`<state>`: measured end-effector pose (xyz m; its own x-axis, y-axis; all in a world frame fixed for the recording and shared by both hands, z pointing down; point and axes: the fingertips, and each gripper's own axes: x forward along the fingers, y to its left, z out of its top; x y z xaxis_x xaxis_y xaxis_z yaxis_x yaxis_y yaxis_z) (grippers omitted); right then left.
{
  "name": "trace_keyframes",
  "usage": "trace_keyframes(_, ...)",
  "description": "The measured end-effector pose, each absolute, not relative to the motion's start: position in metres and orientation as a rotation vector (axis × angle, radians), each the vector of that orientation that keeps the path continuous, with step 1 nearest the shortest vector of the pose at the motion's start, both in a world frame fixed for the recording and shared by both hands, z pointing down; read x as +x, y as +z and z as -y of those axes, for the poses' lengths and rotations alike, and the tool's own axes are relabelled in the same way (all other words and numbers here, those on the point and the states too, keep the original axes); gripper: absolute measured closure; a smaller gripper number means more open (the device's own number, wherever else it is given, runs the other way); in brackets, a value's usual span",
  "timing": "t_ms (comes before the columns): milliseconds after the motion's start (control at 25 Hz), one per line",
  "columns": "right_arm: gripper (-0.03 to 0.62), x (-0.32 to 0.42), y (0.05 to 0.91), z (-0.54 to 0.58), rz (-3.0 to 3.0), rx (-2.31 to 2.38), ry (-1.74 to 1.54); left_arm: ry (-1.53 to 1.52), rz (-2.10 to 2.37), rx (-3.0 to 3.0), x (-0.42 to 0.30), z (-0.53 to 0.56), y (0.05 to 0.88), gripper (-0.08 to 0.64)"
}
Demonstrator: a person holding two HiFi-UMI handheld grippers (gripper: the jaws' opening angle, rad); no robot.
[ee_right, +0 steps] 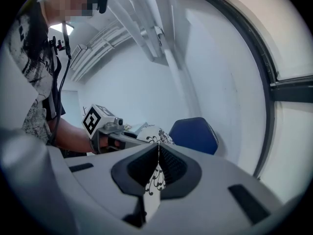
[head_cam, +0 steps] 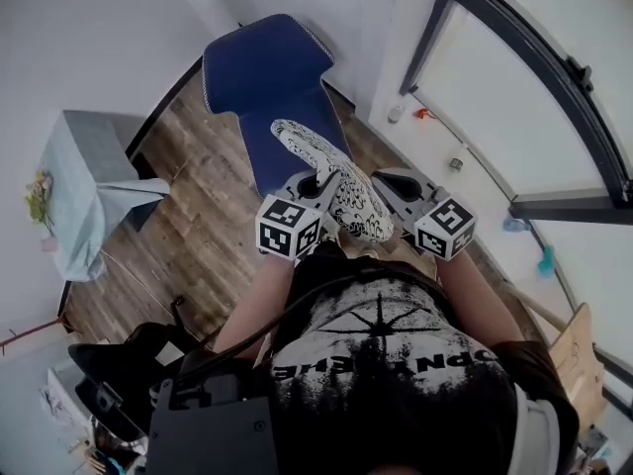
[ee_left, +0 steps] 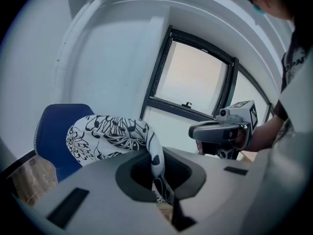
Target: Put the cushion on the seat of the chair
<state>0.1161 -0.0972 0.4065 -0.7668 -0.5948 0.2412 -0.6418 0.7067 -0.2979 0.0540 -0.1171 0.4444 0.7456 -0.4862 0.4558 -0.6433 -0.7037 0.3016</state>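
The cushion (head_cam: 331,178), white with a black floral print, hangs in the air in front of the person, carried by 2 grippers at its near end. The left gripper (head_cam: 318,188) has its jaws closed tight on a thin fold of the cushion's left edge, and the right gripper (head_cam: 374,194) pinches the fabric of the right edge just as narrowly. The 2 grippers sit side by side, about level, so neither hand is clearly nearer the goal. The blue chair (head_cam: 265,72) stands straight ahead on the far side, lower than the cushion, on the wood floor (head_cam: 188,216), with its backrest at the far end and its seat towards the person. The cushion's long axis runs away from the person, its free far end over the near part of the seat. The coming move probably calls for carrying both hands further forward and down together, so that the cushion lies lengthwise on the seat before either jaw lets go.
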Motion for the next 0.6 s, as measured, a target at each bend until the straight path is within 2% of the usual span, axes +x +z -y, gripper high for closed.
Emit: trace_keyframes(600, 0.574, 0.106, 0.451, 0.207, 2.624, 1.275, 0.709, 0.620, 0.515, 2.516, 0.060, 0.247, 0.493, 0.537)
